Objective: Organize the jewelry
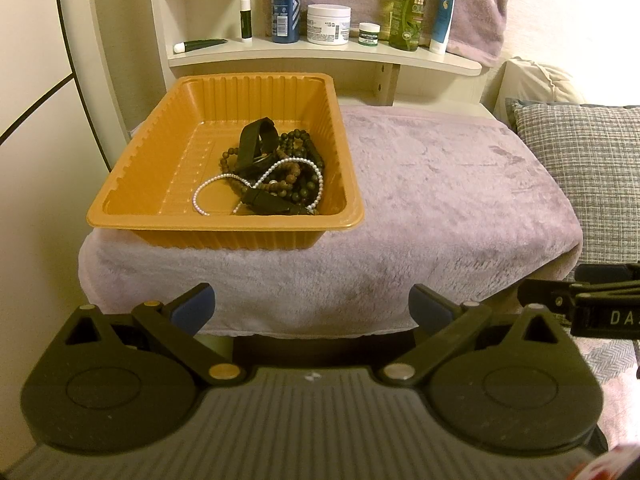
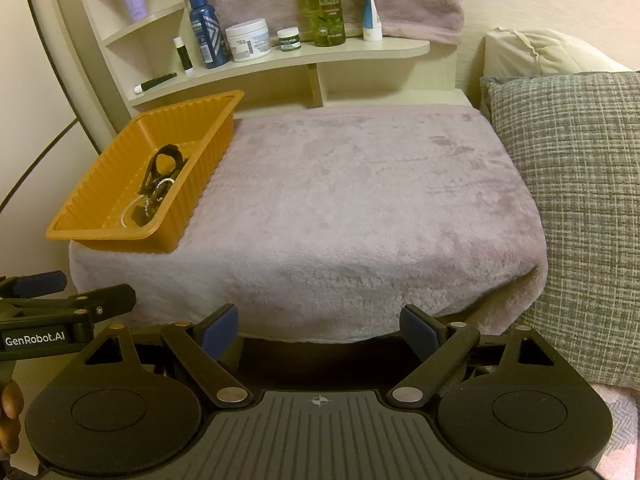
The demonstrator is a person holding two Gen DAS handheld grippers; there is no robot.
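An orange ribbed plastic tray (image 1: 132, 184) (image 2: 200, 168) sits on the left part of a mauve plush cloth (image 1: 440, 200) (image 2: 360, 208). In it lies a tangle of jewelry: a white pearl strand (image 1: 224, 184), dark bead necklaces (image 1: 300, 152) and a black strap (image 1: 256, 140); the right wrist view shows the same tangle (image 2: 160, 184). My left gripper (image 1: 312, 308) hangs open in front of the cloth's near edge, below the tray, with nothing between its blue pads. My right gripper (image 2: 320, 326) is open too, empty, before the cloth's near edge and to the right of the tray.
A cream shelf (image 1: 320, 54) (image 2: 280, 58) behind the cloth carries bottles, jars and tubes. A grey woven pillow (image 1: 580, 176) (image 2: 572, 200) borders the cloth on the right. A curved white frame (image 1: 100, 80) rises at the left. Part of a hand (image 2: 10, 404) shows at the lower left.
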